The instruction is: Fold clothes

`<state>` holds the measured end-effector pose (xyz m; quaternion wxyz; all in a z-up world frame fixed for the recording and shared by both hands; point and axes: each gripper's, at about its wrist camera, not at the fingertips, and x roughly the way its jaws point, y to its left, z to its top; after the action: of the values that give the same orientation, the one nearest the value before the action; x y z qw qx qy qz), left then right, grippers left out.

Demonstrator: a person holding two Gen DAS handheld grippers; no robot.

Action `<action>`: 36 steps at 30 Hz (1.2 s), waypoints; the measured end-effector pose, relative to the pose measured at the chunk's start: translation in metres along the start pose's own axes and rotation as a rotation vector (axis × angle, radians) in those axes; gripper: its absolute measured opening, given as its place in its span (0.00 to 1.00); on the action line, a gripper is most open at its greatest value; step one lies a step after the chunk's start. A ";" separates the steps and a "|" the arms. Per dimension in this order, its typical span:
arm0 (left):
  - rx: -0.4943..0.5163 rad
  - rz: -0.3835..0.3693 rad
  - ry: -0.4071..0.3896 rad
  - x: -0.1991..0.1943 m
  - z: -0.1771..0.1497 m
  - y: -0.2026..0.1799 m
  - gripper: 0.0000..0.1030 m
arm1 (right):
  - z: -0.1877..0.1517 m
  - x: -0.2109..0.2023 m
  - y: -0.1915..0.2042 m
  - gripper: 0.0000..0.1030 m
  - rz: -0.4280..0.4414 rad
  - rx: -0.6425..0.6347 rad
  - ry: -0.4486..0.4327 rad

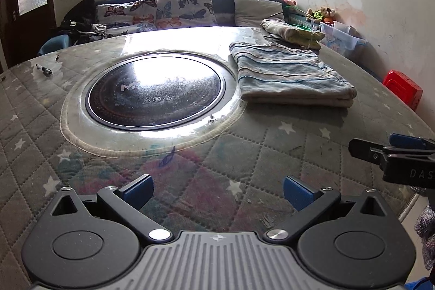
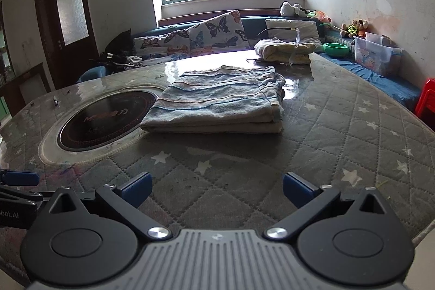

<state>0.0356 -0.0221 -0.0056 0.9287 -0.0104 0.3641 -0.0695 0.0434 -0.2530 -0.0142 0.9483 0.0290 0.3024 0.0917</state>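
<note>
Hovering over near edge of grey quilted star-print counter (image 1: 272,154), between garments. Left gripper (image 1: 217,190) fingers spread wide, holding nothing. Folded blue-and-beige striped cloth (image 2: 217,102) lying beside round black glass hob (image 2: 106,118). Right gripper (image 2: 216,190) fingers likewise released, empty. Next likely fetching another garment.

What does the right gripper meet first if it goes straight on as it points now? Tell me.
Probably the folded striped cloth. The right gripper is open and empty, and points across bare quilted table cover at the cloth's near folded edge. If it aims lower than it appears, it would meet the cover first.
</note>
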 end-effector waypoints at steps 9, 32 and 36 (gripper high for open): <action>0.004 0.008 0.019 -0.001 -0.003 -0.007 1.00 | -0.004 -0.006 0.007 1.00 -0.012 -0.031 0.004; -0.003 0.021 0.066 0.004 -0.005 -0.011 1.00 | -0.005 -0.011 0.009 1.00 -0.010 -0.042 0.010; -0.002 0.018 0.066 0.004 -0.005 -0.012 1.00 | -0.005 -0.011 0.010 1.00 -0.007 -0.045 0.009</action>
<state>0.0332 -0.0342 -0.0113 0.9167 -0.0058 0.3948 -0.0609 0.0302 -0.2453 -0.0103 0.9476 0.0062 0.3048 0.0953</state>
